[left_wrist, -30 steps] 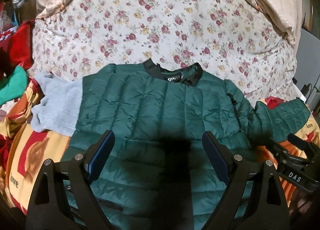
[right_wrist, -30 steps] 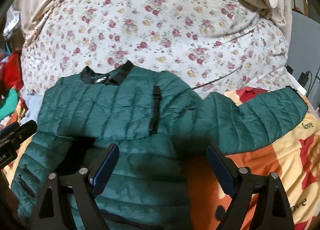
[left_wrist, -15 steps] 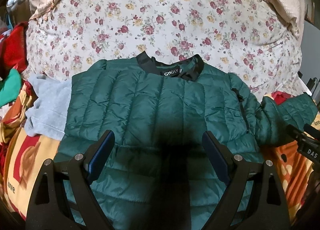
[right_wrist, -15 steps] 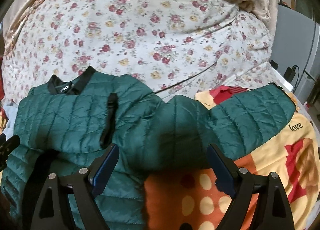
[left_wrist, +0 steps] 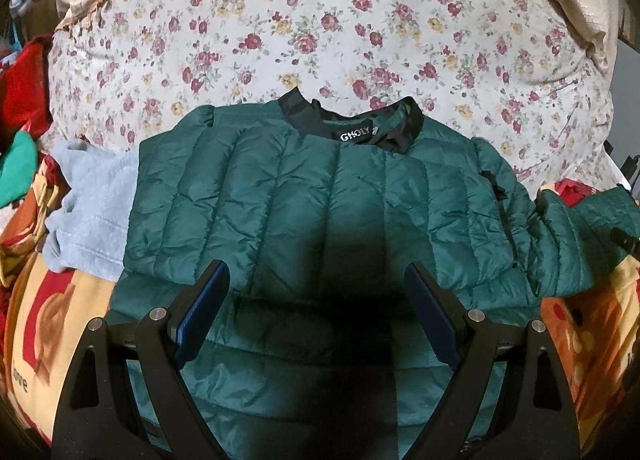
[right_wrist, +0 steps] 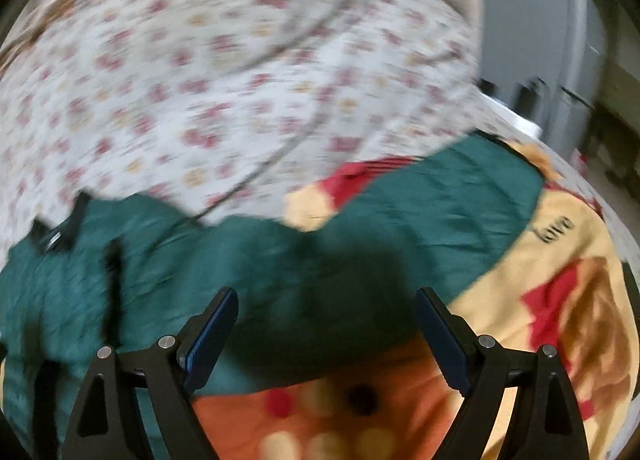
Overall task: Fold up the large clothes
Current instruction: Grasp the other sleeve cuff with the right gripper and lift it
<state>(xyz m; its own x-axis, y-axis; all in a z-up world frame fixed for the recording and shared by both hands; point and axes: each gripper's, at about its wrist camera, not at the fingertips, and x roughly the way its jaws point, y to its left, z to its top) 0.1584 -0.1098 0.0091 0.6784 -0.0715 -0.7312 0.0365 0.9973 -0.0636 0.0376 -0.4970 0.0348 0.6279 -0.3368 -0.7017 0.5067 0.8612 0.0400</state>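
Note:
A dark green quilted jacket (left_wrist: 320, 196) with a black collar (left_wrist: 356, 124) lies flat on the bed, collar away from me. Its left side is folded in over the body. Its right sleeve (right_wrist: 420, 204) stretches out to the right over a patterned blanket. My left gripper (left_wrist: 316, 312) is open and empty above the jacket's lower middle. My right gripper (right_wrist: 324, 324) is open and empty above the near edge of the right sleeve; this view is blurred.
A floral quilt (left_wrist: 320, 28) is heaped behind the jacket. A grey garment (left_wrist: 92, 212) lies at the jacket's left edge. Red and green clothes (left_wrist: 20, 108) pile at the far left. An orange and yellow cartoon blanket (right_wrist: 540, 300) covers the bed. A grey cabinet (right_wrist: 560, 60) stands at the right.
My right gripper has swung right, from the jacket's body to over the outstretched sleeve. My left gripper has crept forward over the jacket. Both stay open.

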